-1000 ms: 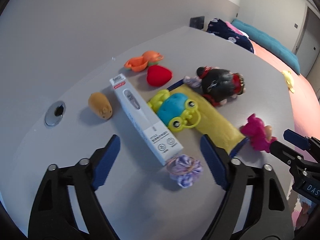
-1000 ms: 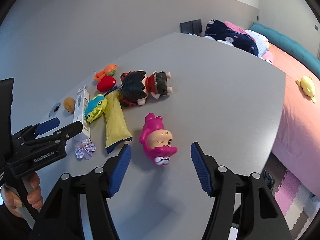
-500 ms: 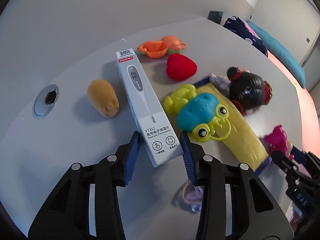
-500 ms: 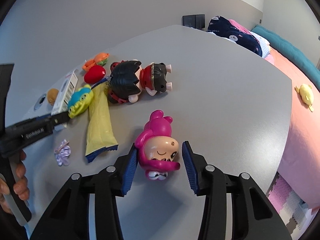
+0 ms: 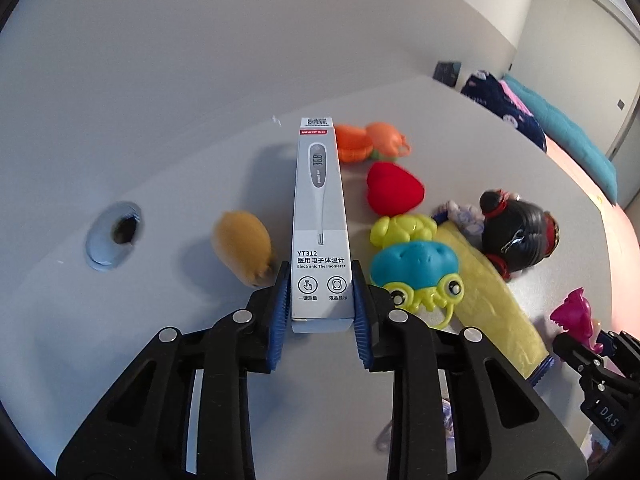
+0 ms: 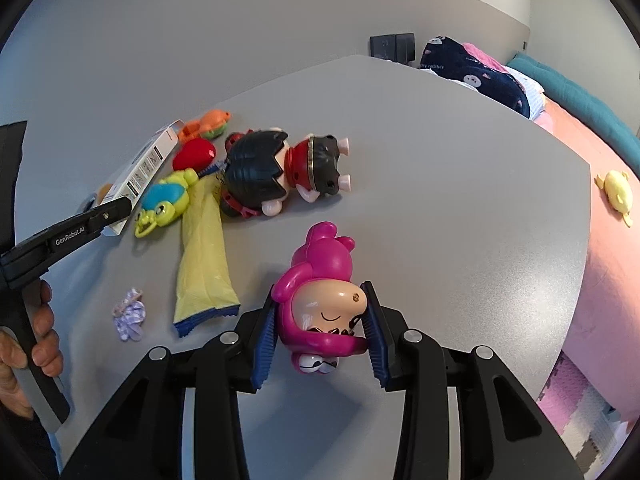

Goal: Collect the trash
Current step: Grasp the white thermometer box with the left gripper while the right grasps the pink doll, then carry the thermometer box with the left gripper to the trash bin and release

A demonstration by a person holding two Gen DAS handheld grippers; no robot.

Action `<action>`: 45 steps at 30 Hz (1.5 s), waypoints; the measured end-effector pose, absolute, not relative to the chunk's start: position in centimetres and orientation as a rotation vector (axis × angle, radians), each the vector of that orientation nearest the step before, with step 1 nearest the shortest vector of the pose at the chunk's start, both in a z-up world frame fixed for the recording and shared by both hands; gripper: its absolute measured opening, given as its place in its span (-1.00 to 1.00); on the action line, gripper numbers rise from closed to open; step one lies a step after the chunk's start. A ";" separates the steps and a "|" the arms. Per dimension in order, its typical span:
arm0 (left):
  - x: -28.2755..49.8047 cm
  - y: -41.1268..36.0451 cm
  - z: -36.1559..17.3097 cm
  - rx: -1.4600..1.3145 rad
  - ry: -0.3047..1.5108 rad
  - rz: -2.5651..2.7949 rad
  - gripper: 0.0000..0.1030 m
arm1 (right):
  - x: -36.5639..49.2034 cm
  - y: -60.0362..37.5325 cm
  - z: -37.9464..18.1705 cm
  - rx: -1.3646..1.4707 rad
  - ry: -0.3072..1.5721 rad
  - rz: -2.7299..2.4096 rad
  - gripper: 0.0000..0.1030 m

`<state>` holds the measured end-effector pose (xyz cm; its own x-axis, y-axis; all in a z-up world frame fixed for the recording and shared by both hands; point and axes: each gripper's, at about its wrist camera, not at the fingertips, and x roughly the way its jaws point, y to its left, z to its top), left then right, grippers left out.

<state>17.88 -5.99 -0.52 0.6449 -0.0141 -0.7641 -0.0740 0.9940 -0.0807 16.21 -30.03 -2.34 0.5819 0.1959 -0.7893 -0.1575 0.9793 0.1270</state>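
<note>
A long white thermometer box lies on the grey table, pointing away from me. My left gripper has its jaws closing on the box's near end, and both blue pads touch its sides. A pink doll toy lies near the table's front. The jaws of my right gripper are closing around its head, pads against both sides. A crumpled yellow wrapper with a blue edge lies between the two, and a small purple flower-like scrap sits to its left.
Around the box lie a brown toy, a red heart, an orange toy, a blue-green frog and a black-haired doll. A cable hole is at the left. A pink bed borders the table's right edge.
Both grippers moved forward and narrowed from wide apart. The left now clamps the thermometer box's near end, and the right clamps the pink doll's head.
</note>
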 end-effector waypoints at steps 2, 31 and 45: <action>17.8 -6.2 0.4 -0.109 0.847 0.034 -0.46 | 16.1 -30.3 -2.0 0.067 0.920 0.214 -0.21; 15.0 -23.4 6.0 0.050 0.767 -0.268 -0.46 | 9.6 -42.8 3.2 0.215 0.790 0.050 -0.21; 12.9 -34.3 4.4 0.144 0.805 -0.448 -0.46 | 5.3 -51.0 2.8 0.287 0.775 -0.094 -0.21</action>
<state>12.86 -34.29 4.38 0.6055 -0.3320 -0.7233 0.4401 0.8969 -0.0433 5.27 -50.99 2.78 0.7128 0.0217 -0.7011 0.1879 0.9571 0.2206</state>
